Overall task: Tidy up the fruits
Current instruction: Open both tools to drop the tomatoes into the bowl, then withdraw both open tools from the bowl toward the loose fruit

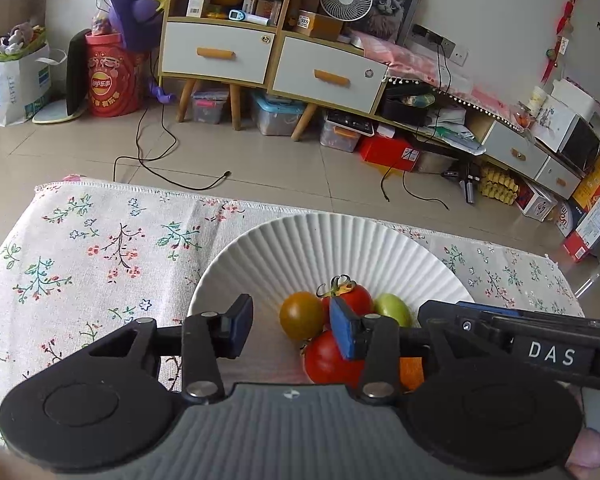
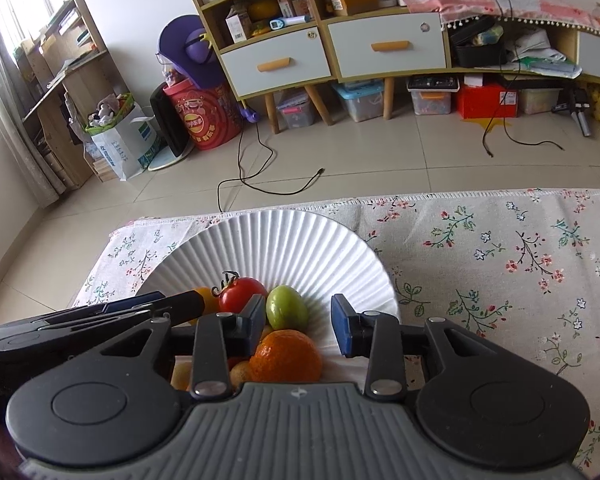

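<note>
A white ribbed plate (image 1: 300, 236) (image 2: 260, 232) on the flowered tablecloth holds a heap of fruit. In the left wrist view there are a brown-orange tomato (image 1: 301, 315), a stemmed red tomato (image 1: 354, 300), a bigger red tomato (image 1: 328, 360), a green fruit (image 1: 394, 310) and an orange (image 1: 413, 372). My left gripper (image 1: 292, 330) is open over the plate's near side, the brown-orange tomato just beyond its gap, unpressed. My right gripper (image 2: 299, 330) is open too, with the orange (image 2: 286, 356) and green fruit (image 2: 286, 308) in its gap, its right pad clear of them.
The tablecloth (image 2: 500, 264) stretches to the plate's right, and in the left wrist view (image 1: 92, 248) to its left. The table's far edge (image 2: 460, 196) drops to a tiled floor with loose cables (image 2: 268, 188). Cabinets and boxes line the far wall.
</note>
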The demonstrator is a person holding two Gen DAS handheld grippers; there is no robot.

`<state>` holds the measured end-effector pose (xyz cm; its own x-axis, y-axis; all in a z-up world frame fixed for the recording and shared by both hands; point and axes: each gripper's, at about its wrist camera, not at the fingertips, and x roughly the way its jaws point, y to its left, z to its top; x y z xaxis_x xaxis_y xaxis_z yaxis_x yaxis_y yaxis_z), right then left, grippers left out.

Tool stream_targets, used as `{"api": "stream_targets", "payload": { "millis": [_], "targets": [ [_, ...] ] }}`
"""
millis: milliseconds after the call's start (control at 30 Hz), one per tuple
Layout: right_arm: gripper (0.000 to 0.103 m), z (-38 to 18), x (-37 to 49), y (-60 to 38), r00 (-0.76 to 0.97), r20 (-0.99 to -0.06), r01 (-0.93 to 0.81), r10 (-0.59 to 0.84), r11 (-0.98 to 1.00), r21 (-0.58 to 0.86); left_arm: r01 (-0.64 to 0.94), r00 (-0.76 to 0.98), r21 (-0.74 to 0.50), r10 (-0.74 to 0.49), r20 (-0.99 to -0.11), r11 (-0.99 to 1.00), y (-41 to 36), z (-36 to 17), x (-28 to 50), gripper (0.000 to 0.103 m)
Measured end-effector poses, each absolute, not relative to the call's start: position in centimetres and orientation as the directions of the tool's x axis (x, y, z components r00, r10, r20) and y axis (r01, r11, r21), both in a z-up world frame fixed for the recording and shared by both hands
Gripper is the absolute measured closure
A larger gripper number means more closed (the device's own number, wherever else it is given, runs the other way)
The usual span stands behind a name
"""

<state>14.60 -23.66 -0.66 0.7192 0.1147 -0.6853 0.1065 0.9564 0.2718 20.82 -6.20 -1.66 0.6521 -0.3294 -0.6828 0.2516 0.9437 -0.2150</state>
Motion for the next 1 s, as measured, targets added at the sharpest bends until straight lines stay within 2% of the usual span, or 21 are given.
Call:
{"api": "stream_targets", "payload": {
  "millis": [333, 700, 1000],
  "targets": [
    [0.056, 1.1, 12.3, -23.9, 0.735, -0.673, 0.117, 0.081, 0.963, 0.244, 0.256, 0.67, -0.166, -0.298, -0.68, 0.952, -3.9, -0.1, 18.3, 0.047],
    [0.04, 2.8, 9.3, -23.3, 0.754, -0.653, 0.101, 0.07, 0.97, 0.22, 0.24, 0.699, -0.084, -0.232, -0.676, 0.967, -1.8, 1.1, 15.0, 0.021],
    [0.028, 2.7, 7.4, -22.4, 0.755, -0.651, 0.06, 0.081, 0.98, 0.192, 0.259, 0.696, -0.033, -0.21, -0.687, 0.965, -1.3, 1.0, 13.0, 0.01]
  ]
}}
